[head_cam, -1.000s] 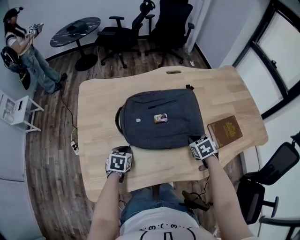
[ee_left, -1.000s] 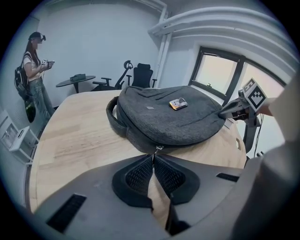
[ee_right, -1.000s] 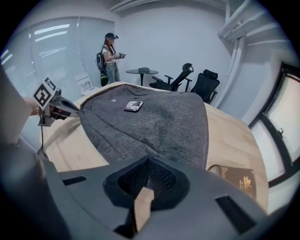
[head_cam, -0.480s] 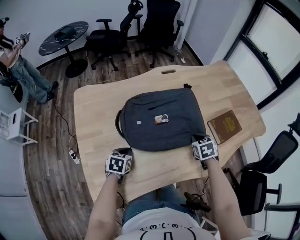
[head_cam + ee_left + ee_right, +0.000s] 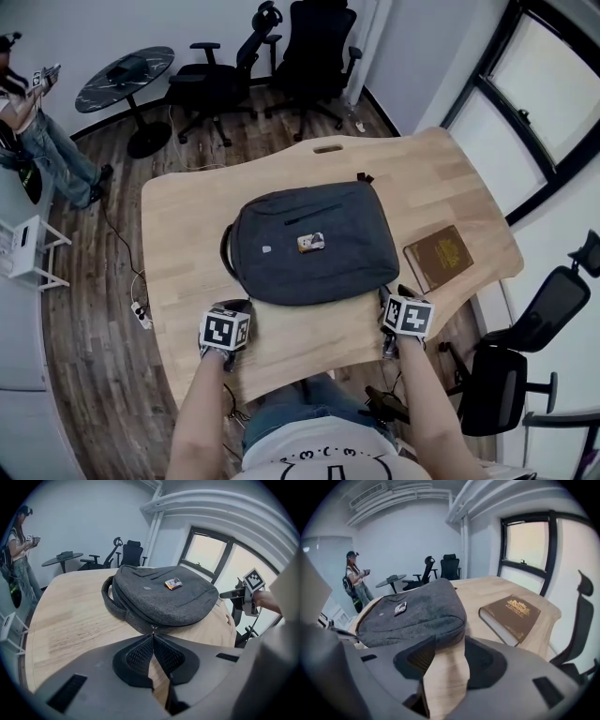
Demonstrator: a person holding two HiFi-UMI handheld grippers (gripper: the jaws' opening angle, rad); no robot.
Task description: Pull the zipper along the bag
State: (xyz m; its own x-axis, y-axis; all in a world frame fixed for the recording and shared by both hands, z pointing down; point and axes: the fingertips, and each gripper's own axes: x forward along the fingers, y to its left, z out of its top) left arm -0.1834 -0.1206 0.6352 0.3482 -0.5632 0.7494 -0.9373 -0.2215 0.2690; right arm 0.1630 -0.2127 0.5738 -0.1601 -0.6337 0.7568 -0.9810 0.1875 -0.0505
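Note:
A dark grey backpack (image 5: 309,242) (image 5: 164,597) (image 5: 415,613) lies flat on the wooden table (image 5: 178,244), with a small printed patch (image 5: 312,242) on top. My left gripper (image 5: 238,307) (image 5: 153,634) is at the bag's near left corner, shut on the little metal zipper pull (image 5: 153,628) at its tips. At the near right corner my right gripper (image 5: 388,296) (image 5: 450,641) stands open; its jaws have just been opening and only bare table shows between them. The bag's edge lies just beyond its fingertips.
A brown book (image 5: 438,256) (image 5: 511,613) lies on the table right of the bag. Office chairs (image 5: 309,56) and a round side table (image 5: 127,80) stand behind the table. A person (image 5: 23,103) stands at the far left. The table's front edge is close under both hands.
The right gripper has opened, rolled over and drawn back a little from the bag's near right corner. The left gripper has stayed at the near left corner, still shut.

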